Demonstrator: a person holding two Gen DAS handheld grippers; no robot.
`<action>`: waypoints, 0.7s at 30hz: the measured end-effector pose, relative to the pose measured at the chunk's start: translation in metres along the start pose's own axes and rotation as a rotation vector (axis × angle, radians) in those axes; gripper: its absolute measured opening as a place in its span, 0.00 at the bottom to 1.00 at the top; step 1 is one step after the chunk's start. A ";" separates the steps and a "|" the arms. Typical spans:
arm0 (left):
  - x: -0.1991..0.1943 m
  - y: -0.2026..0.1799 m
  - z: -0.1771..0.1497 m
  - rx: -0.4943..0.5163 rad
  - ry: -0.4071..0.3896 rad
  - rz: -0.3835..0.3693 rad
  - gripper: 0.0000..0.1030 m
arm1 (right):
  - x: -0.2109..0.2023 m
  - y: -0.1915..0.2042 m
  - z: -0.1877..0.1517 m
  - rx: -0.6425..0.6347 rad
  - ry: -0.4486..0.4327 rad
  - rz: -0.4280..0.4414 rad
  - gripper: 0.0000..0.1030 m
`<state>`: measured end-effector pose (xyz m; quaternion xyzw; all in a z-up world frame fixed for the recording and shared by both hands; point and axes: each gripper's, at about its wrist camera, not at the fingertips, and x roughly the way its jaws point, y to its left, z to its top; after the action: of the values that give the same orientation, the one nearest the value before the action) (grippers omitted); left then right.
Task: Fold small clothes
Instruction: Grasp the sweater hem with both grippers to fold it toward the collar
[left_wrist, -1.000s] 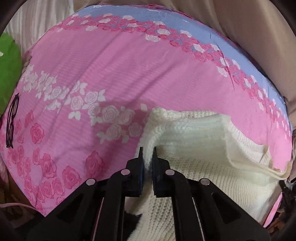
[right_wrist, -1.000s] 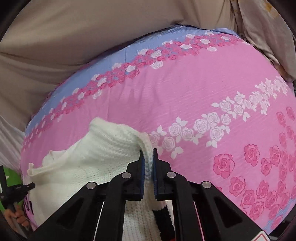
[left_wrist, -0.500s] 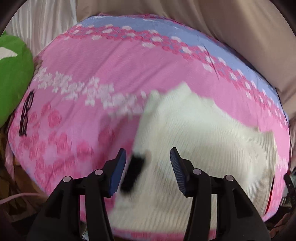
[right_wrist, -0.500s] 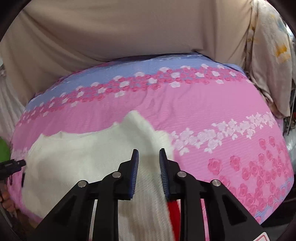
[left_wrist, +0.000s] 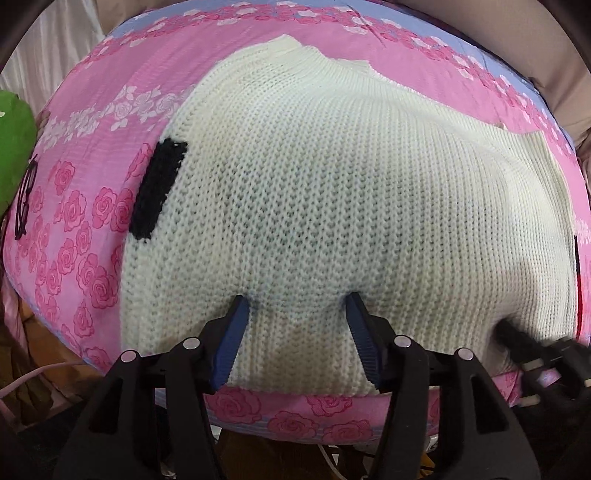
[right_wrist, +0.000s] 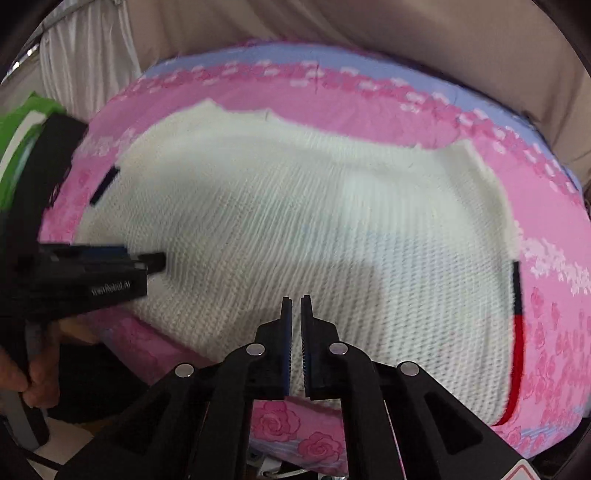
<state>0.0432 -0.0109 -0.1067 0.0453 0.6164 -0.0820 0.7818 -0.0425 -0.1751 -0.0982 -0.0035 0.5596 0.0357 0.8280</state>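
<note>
Both wrist views look steeply down, close over the cream sweater (left_wrist: 332, 206); they share it.

bright even light, fisheye bulge, right view blurred

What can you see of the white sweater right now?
The sweater is cream-white chunky knit, lying spread flat on the pink rose-print sheet, reaching the near edge. A black patch shows at its left edge, a black-and-red strip at its right. The left hand-held gripper, jaws opening, presses its tips into the near hem; nothing is pinched.
</note>
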 end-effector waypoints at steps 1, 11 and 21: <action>-0.002 0.000 0.000 -0.002 0.005 0.000 0.52 | 0.022 0.002 -0.005 -0.020 0.090 0.010 0.04; -0.005 0.032 0.012 -0.138 0.001 -0.028 0.52 | 0.011 0.001 0.057 0.045 -0.077 0.033 0.05; -0.004 0.031 0.010 -0.117 0.000 -0.026 0.52 | 0.034 0.022 0.050 -0.019 0.019 0.029 0.10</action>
<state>0.0571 0.0177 -0.1015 -0.0085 0.6206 -0.0560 0.7821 0.0150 -0.1488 -0.1105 -0.0036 0.5671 0.0530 0.8219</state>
